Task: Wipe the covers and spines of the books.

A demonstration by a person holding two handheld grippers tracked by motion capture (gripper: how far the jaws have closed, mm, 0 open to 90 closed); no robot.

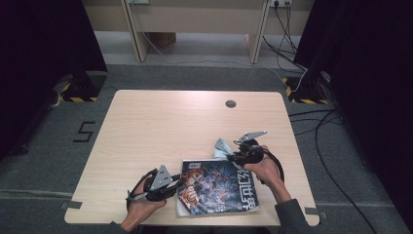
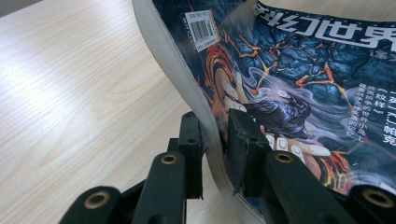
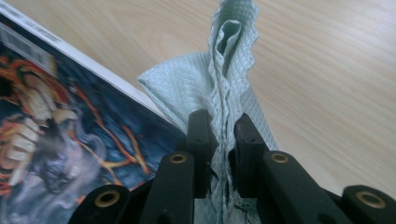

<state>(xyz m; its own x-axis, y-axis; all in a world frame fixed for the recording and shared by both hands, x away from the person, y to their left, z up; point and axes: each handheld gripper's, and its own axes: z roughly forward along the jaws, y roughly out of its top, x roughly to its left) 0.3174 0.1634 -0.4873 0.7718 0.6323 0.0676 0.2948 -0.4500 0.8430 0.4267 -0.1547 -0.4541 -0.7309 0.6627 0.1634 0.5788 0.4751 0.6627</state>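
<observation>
A magazine [image 1: 216,187] with a dark illustrated cover lies near the table's front edge. My left gripper [image 1: 176,184] is shut on its left edge, and in the left gripper view the magazine [image 2: 299,79] bends upward between the pads, page edges showing. A pale green cloth [image 1: 222,148] sits at the magazine's far right corner. My right gripper [image 1: 233,157] is shut on it. In the right gripper view the cloth [image 3: 205,84] stands bunched up between the jaws, over the corner of the magazine [image 3: 60,130].
The wooden table [image 1: 170,122] has a round cable hole [image 1: 231,103] near its far edge. Cables [image 1: 321,131] run across the grey floor on the right, and a wooden bench frame [image 1: 195,29] stands behind the table.
</observation>
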